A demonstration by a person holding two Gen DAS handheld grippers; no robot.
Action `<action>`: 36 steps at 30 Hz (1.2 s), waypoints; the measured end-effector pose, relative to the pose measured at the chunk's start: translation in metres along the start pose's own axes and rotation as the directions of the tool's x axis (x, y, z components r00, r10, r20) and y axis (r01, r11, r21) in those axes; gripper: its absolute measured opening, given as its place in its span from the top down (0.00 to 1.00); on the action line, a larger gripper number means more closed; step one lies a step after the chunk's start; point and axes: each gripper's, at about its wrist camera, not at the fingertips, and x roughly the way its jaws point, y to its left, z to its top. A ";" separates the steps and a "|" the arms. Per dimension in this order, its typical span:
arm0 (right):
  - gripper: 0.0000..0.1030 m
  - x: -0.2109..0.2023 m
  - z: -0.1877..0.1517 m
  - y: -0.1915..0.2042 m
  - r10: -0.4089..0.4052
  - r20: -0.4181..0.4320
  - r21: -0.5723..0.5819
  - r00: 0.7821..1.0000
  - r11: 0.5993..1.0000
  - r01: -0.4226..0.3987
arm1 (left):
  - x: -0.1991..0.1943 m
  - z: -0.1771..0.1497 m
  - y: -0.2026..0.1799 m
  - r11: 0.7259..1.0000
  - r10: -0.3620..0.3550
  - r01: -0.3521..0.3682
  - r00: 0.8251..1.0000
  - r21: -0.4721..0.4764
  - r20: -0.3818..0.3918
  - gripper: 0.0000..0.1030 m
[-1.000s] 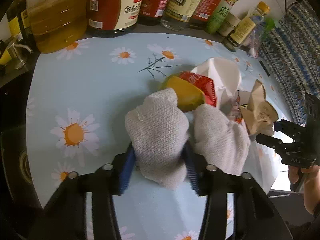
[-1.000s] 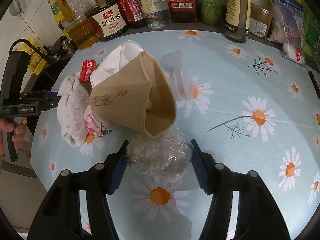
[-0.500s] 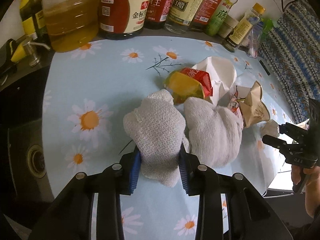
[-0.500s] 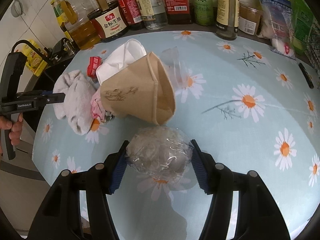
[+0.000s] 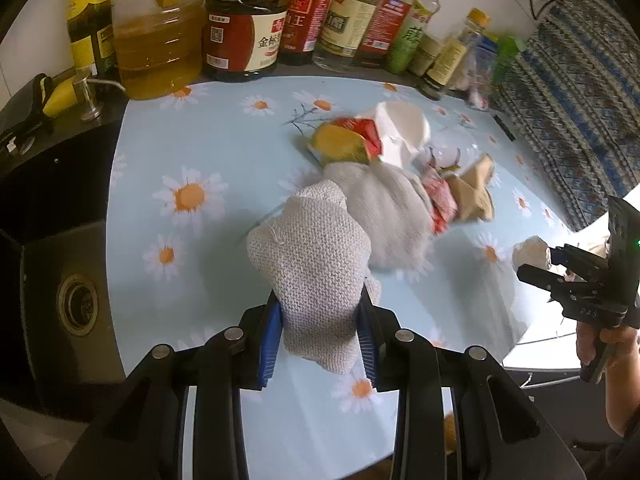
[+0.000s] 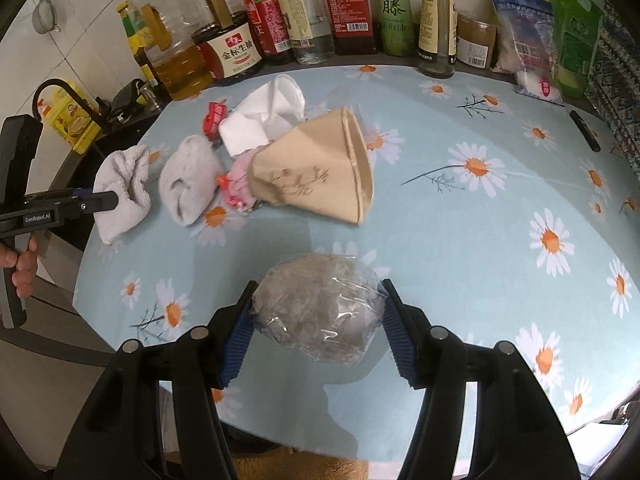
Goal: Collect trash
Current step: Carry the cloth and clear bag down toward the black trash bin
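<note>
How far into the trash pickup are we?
Nothing visibly binned; no bin in view. In hand: left gripper clamps a grey knit cloth; right gripper clamps a plastic-wrapped wad. Left on the table: paper cup, white cup, red wrapper, second cloth.

left claw (image 5: 319,326) clamped, right claw (image 6: 316,330) clamped, both raised

Left tongs (image 5: 319,334) drawn back from the trash pile with the grey knit cloth (image 5: 316,264) pinched, right tongs (image 6: 318,334) carrying the plastic-wrapped wad (image 6: 318,314) away from the paper cup (image 6: 316,170), toward the bench (image 6: 460,240) edge
</note>
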 end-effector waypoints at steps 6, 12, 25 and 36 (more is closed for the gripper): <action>0.42 -0.014 -0.017 0.015 -0.001 0.014 -0.006 1.000 1.000 0.001 | -0.015 -0.028 -0.007 1.000 -0.026 0.026 1.000 0.000 0.015 0.69; 0.42 -0.024 -0.038 0.036 0.011 0.013 -0.008 1.000 1.000 -0.011 | -0.027 -0.063 -0.018 0.999 -0.046 0.045 0.999 0.016 0.010 0.69; 0.42 -0.025 -0.090 0.099 0.082 -0.034 -0.058 0.996 0.995 -0.083 | -0.053 -0.130 -0.043 0.991 -0.129 0.128 0.992 0.048 0.017 0.69; 0.42 -0.011 -0.128 0.125 0.113 -0.089 -0.054 0.990 0.992 -0.118 | -0.052 -0.182 -0.053 0.984 -0.175 0.175 0.984 0.026 -0.025 0.69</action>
